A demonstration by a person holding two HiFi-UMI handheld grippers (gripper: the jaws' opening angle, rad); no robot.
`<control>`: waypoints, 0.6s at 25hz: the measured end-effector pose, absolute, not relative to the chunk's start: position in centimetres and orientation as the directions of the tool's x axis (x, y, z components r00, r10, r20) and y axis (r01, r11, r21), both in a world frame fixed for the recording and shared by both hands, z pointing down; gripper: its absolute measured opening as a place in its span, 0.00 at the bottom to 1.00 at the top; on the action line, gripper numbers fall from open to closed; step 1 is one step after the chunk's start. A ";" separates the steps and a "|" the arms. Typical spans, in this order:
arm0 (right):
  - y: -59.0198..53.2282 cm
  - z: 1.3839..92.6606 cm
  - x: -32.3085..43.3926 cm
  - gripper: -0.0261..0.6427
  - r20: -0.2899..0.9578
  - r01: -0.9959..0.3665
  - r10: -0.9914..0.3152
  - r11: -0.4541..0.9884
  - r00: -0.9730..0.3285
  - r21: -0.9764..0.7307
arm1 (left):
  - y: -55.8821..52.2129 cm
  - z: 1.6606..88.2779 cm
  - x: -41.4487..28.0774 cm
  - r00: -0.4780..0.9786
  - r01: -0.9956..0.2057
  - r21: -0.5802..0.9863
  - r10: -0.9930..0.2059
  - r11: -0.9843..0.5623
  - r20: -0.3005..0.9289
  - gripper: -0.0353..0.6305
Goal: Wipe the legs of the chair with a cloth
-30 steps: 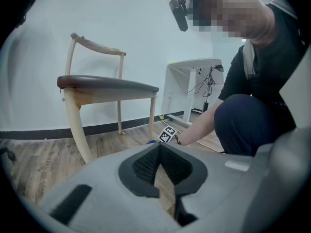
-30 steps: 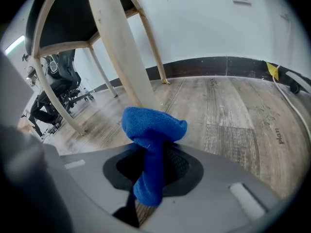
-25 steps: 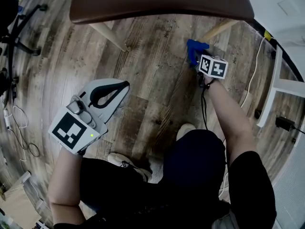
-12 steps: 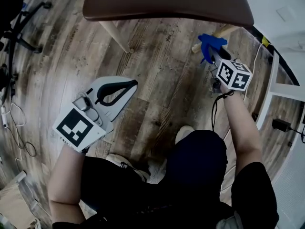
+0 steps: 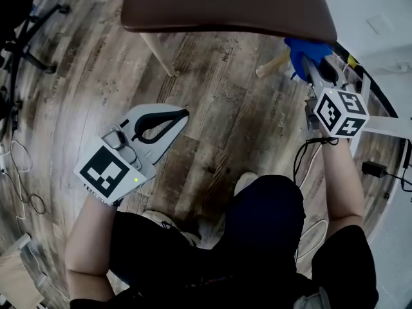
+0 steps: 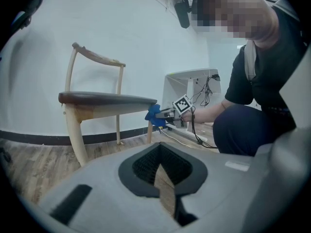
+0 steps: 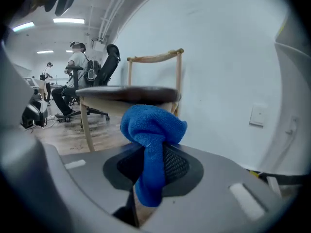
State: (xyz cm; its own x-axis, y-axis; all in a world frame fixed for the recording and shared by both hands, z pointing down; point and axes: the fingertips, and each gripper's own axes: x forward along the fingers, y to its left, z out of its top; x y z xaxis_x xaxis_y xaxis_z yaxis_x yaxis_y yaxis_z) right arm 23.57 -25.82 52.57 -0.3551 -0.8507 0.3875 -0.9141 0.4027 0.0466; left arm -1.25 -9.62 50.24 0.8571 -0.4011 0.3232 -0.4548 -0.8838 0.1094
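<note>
Right gripper (image 5: 313,69) is clenched on the blue cloth (image 5: 304,49), which is bunched near the top of the chair leg (image 5: 273,64), just under the seat (image 5: 225,8); I can't tell if it's touching. I'd press the wad flat on the leg and stroke its full length with light pressure. Left gripper (image 5: 180,114) is closed on nothing, low over the floor (image 5: 219,121).

Fuzzy terry cloth (image 7: 153,130), pale matt wooden chair legs (image 5: 158,53), grainy wood floor (image 5: 219,127).
</note>
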 end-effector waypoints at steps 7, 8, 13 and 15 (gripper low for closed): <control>-24.4 49.6 19.3 0.17 0.322 -0.871 -0.831 0.490 -0.453 0.038 | -9.5 50.0 -1.7 0.854 -0.459 0.102 -0.406 -0.883 0.325 0.06; -24.3 49.5 18.2 0.17 0.315 -0.861 -0.821 0.508 -0.476 0.024 | -9.5 49.8 -1.7 0.855 -0.459 0.100 -0.408 -0.883 0.320 0.06; -24.2 49.1 13.3 0.18 0.272 -0.803 -0.761 0.590 -0.589 -0.085 | -9.3 49.4 -2.0 0.853 -0.466 0.097 -0.417 -0.880 0.314 0.06; -24.2 49.1 11.4 0.18 0.261 -0.776 -0.734 0.619 -0.627 -0.120 | -9.2 49.3 -2.1 0.852 -0.469 0.100 -0.421 -0.877 0.311 0.06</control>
